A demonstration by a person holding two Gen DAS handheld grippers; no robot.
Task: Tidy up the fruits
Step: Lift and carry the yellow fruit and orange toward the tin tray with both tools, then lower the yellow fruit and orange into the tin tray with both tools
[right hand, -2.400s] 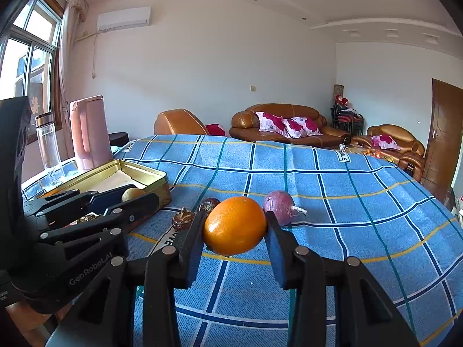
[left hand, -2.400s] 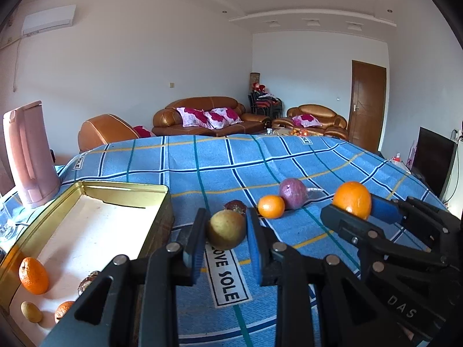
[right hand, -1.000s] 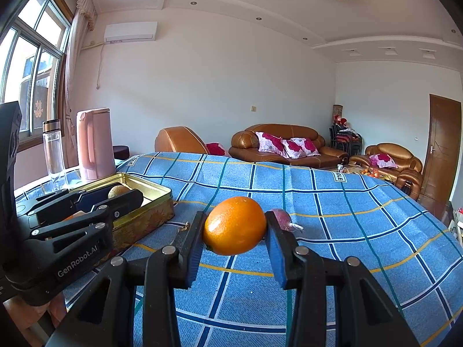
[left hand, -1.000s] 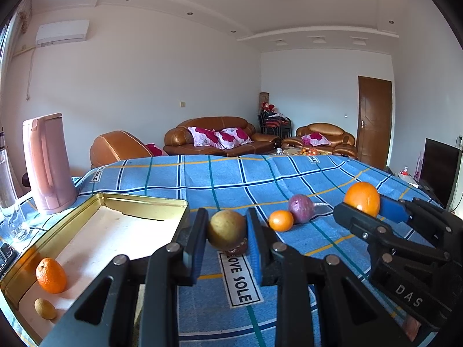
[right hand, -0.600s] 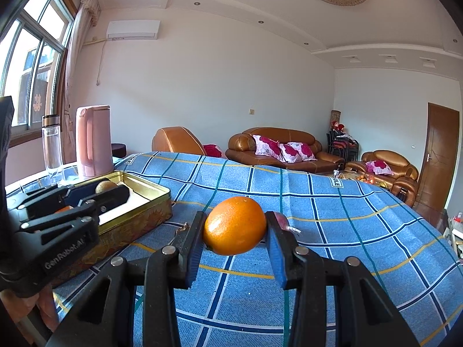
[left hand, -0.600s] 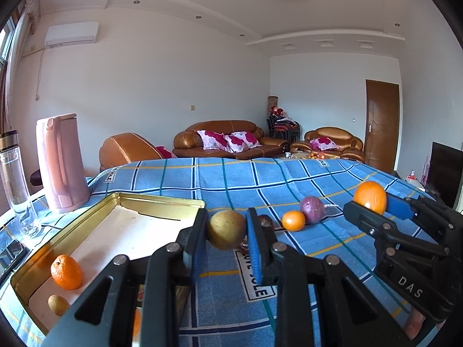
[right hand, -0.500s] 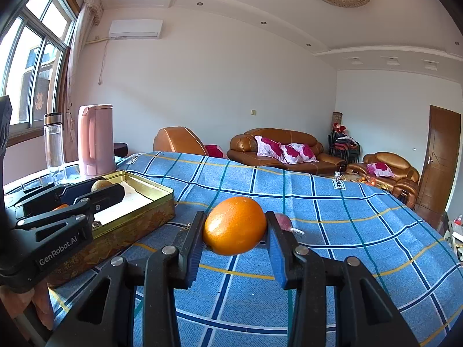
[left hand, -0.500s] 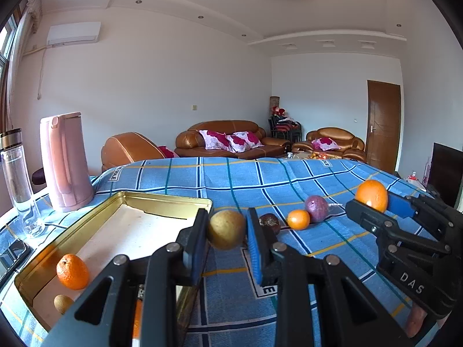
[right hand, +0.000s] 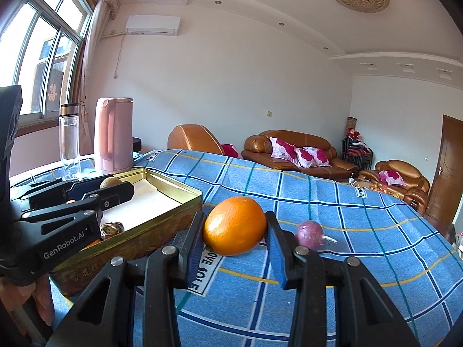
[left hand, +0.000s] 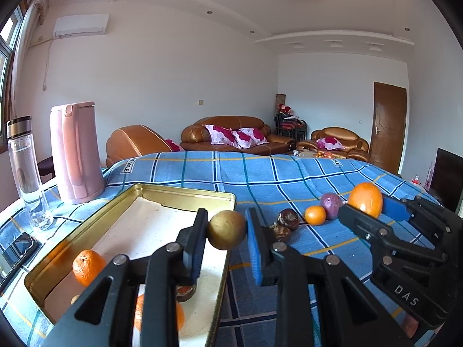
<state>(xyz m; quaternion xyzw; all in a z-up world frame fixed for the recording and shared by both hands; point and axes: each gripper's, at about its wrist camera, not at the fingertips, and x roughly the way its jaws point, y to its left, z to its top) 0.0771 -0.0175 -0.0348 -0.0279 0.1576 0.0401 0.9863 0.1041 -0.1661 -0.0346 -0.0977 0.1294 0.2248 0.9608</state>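
Both tongs, fruit clamped, have shifted toward the tin [left hand: 185, 195].

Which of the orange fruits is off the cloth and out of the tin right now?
The large orange, clamped in the right tool. The small orange lies on the blue cloth; the mandarin sits in the gold tin.

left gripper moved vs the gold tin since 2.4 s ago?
Yes. The left gripper, shut on the brown fruit, has shifted left toward the gold tin; the fruit now overlaps its right rim.
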